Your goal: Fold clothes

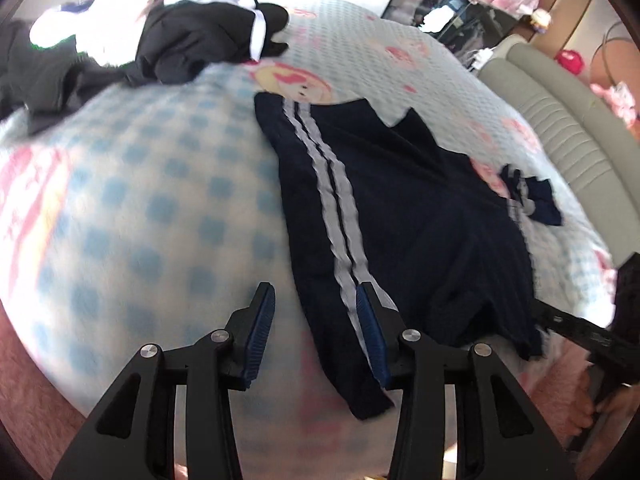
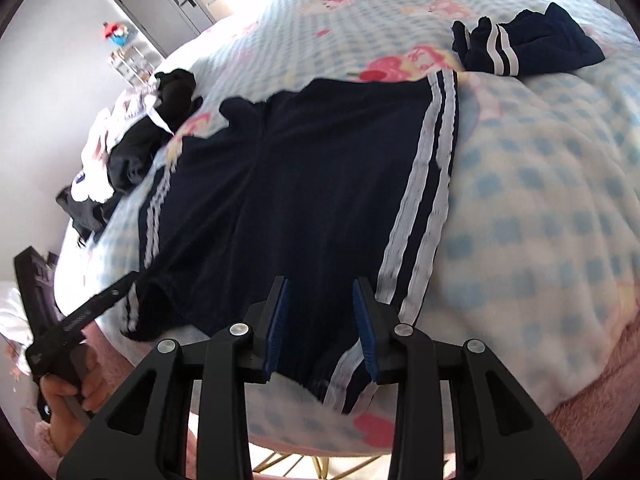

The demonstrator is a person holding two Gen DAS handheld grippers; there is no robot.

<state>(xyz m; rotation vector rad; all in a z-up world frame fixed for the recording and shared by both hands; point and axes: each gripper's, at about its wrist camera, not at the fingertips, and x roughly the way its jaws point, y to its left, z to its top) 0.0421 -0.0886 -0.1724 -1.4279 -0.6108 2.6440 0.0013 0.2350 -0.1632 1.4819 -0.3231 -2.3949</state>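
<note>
Navy shorts with double white side stripes (image 1: 400, 208) lie spread flat on the bed, also in the right wrist view (image 2: 304, 184). My left gripper (image 1: 314, 304) is open and empty over the waistband corner by one stripe. My right gripper (image 2: 322, 296) is open and empty over the waistband near the other stripe. A small folded navy garment with white stripes (image 2: 524, 46) lies beyond the shorts; it also shows in the left wrist view (image 1: 528, 196).
The bed has a blue-checked cartoon blanket (image 1: 140, 200). A pile of black and white clothes (image 1: 168, 40) sits at the far side, also in the right wrist view (image 2: 140, 140). A grey padded headboard (image 1: 560, 120) runs along the right.
</note>
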